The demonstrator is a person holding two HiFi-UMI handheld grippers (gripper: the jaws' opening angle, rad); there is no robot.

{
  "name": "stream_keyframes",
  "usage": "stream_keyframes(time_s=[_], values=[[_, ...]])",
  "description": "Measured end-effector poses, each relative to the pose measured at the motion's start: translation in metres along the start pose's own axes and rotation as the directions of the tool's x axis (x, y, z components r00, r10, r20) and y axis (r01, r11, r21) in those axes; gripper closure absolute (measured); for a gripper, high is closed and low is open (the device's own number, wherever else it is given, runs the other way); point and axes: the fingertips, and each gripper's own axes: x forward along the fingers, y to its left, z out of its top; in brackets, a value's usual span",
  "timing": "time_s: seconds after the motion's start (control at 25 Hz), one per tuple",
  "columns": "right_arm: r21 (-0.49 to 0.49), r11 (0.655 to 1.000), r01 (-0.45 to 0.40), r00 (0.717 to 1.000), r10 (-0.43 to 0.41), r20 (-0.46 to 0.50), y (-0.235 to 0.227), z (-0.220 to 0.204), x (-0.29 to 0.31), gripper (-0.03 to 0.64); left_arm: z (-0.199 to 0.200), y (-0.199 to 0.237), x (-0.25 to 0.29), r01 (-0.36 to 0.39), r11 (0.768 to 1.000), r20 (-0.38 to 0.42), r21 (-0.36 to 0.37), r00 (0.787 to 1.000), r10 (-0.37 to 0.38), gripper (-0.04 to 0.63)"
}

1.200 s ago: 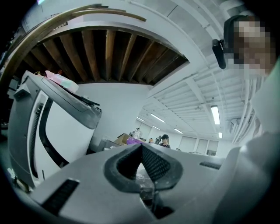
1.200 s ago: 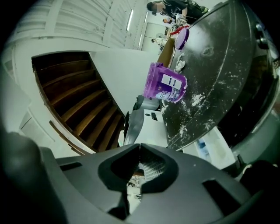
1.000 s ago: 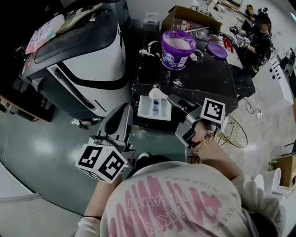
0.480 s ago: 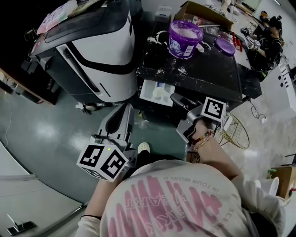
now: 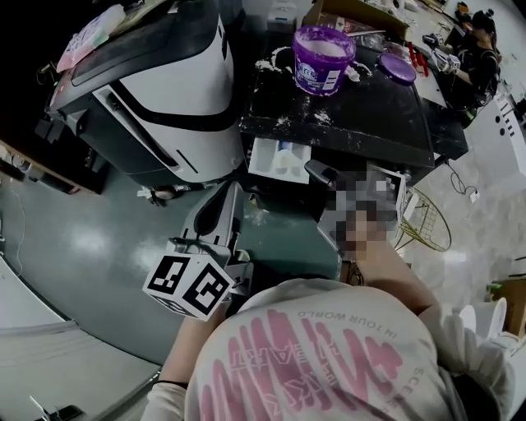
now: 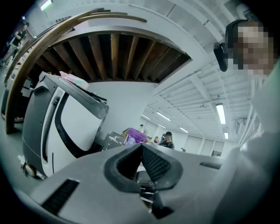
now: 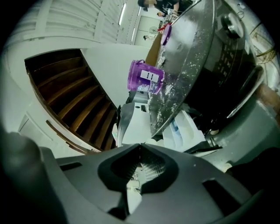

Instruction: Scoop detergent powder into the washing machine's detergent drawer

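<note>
left gripper [image 6: 141, 148] jaws closed, empty | right gripper [image 7: 140, 148] closed, empty | detergent drawer [image 5: 261, 161] pulled out, upper centre

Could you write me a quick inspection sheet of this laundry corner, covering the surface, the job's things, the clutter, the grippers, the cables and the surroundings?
Surface: black washing machine top, strewn with white powder.
Job's things: open purple plastic detergent tub stands on the top; round purple lid lies beside it; white detergent drawer is pulled out; no scoop made out.
Clutter: brown cardboard box behind the tub.
Grippers: left gripper and right gripper are both shut and empty, short of the drawer.
Cables: thin cable on the floor at right.
Surroundings: white-and-black machine at left; person at far right.
</note>
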Motion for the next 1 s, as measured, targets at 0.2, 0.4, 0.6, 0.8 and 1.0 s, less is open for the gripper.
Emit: stream_keyframes(time_s=[0.2, 0.4, 0.6, 0.8, 1.0], values=[[0.021, 1.000, -0.005, 0.998, 0.004, 0.070, 0.008, 0.016, 0.018, 0.617, 0.020, 0.023, 0.022, 0.051, 0.999, -0.033, 0.012, 0.998, -0.050, 0.594], [0.023, 0.999, -0.035, 0.995, 0.032, 0.094, 0.020, 0.024, 0.045, 0.617, 0.047, 0.053, 0.043, 0.103, 0.994, -0.054, 0.040, 0.993, -0.101, 0.594], [-0.003, 1.000, 0.025, 0.992, -0.025, 0.127, 0.011, 0.024, 0.059, 0.617, 0.065, 0.085, 0.061, 0.158, 0.987, -0.075, 0.032, 0.985, -0.156, 0.594], [-0.029, 0.992, 0.122, 0.981, -0.117, 0.154, -0.006, 0.021, 0.069, 0.615, 0.066, 0.113, 0.076, 0.215, 0.977, -0.108, 0.003, 0.971, -0.214, 0.594], [-0.109, 0.968, 0.226, 0.964, -0.207, 0.165, -0.016, 0.014, 0.080, 0.615, 0.059, 0.133, 0.093, 0.275, 0.961, -0.154, -0.034, 0.948, -0.277, 0.594]])
